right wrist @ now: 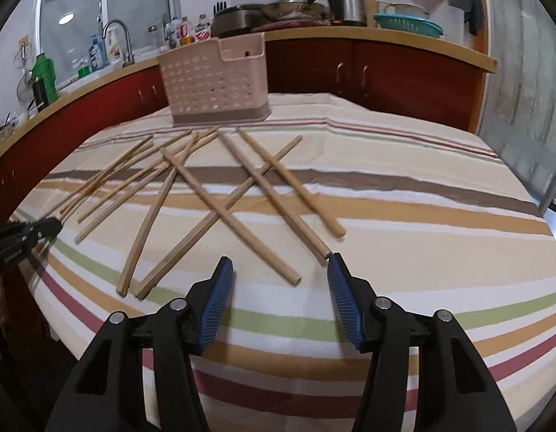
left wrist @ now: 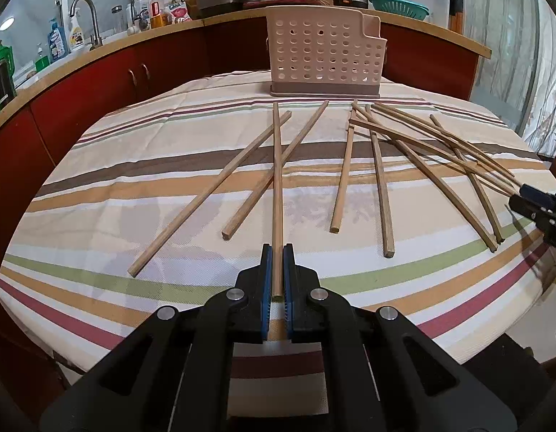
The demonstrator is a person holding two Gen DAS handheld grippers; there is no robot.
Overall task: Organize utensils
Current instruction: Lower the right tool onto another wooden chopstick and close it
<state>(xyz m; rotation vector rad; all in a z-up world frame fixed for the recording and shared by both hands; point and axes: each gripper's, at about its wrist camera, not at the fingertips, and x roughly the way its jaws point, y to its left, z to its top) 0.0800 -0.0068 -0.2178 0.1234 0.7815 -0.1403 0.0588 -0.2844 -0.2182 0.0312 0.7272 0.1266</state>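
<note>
Now we see our left gripper clamped on one chopstick; the other chopsticks lie scattered on the striped tablecloth. Behind them stands the perforated holder, contents hidden. Our right gripper gapes, holding nothing.

Bright ceiling light, fisheye edges, slight blur

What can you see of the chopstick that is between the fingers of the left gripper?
The chopstick is a long, thin stick that looks like light wood. Its near end is clamped between the blue pads of the left gripper. It points straight away toward the perforated holder and crosses two other chopsticks on the striped tablecloth.
</note>
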